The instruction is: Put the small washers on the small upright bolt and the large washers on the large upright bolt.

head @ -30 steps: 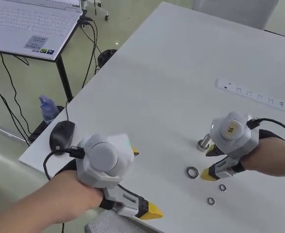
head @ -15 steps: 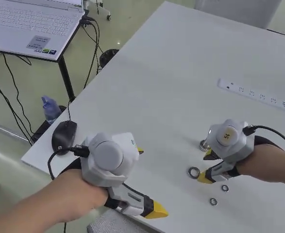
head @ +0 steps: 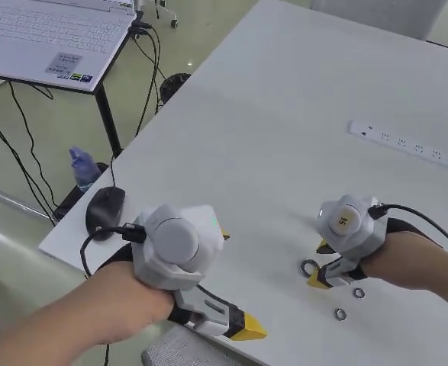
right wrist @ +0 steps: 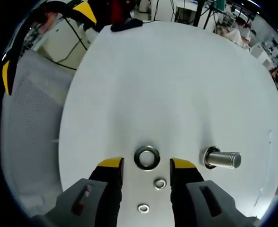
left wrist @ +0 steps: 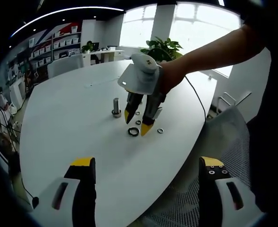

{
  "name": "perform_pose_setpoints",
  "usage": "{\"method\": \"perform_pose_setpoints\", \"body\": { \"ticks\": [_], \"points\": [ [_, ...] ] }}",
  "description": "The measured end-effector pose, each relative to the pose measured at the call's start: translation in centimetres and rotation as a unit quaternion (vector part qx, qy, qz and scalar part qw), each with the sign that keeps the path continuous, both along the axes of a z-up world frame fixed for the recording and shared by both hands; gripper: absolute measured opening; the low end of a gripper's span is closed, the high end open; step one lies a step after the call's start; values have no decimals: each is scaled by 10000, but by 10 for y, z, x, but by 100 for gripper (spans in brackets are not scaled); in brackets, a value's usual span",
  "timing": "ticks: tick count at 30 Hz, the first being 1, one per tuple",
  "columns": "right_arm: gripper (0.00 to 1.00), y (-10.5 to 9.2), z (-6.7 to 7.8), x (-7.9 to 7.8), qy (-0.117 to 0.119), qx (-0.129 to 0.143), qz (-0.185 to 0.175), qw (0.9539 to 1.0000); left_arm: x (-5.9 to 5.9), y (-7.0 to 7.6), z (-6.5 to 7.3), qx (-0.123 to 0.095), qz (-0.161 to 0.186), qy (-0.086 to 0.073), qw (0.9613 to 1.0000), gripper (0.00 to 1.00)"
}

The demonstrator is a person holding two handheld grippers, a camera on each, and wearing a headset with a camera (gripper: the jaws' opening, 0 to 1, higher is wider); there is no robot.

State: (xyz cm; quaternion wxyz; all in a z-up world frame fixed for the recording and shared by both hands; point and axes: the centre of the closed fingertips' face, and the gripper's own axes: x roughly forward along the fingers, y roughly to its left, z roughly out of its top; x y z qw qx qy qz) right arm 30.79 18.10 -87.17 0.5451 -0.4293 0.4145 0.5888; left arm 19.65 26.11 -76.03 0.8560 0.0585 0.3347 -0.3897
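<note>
A large washer lies flat on the white table, just ahead of and between the tips of my right gripper, which is open. One small washer lies between its fingers, another further back. An upright bolt stands on a washer to the right of the jaws. In the left gripper view the right gripper points down over the large washer, beside the bolt. My left gripper is open and holds nothing, near the table's front edge.
A white power strip lies at the back right of the table. A black mouse sits at the table's left corner. Off the table to the left are a laptop on a stand, cables and a blue bottle on the floor.
My right gripper has come down and nearer, so its open tips now flank the large washer. Its body now covers the bolt in the head view. The left gripper has hardly moved.
</note>
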Motion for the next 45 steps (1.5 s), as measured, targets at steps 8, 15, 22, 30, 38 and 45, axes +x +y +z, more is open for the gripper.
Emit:
{"method": "perform_pose_setpoints", "body": {
  "ticks": [8, 15, 22, 30, 38, 45],
  "points": [
    [39, 1, -3, 0, -52, -27, 27, 10000, -1, 1, 0, 20, 4, 17, 10000, 90],
    [37, -1, -7, 0, -97, -56, 70, 9999, -3, 1, -1, -24, 19, 39, 10000, 89],
    [37, -2, -7, 0, -125, -127, 178, 9997, -6, 3, -4, 36, -10, 70, 10000, 87],
    [35, -2, -7, -2, -130, -136, 243, 9995, -8, 3, 4, 125, -28, 25, 9999, 87],
    [25, -1, -8, -7, -169, -276, 371, 9988, -6, 4, 6, 117, 38, -23, 9999, 86],
    [22, -1, -8, -8, -225, -456, 290, 9983, -12, -1, 2, 106, -12, 17, 9999, 83]
  ]
}}
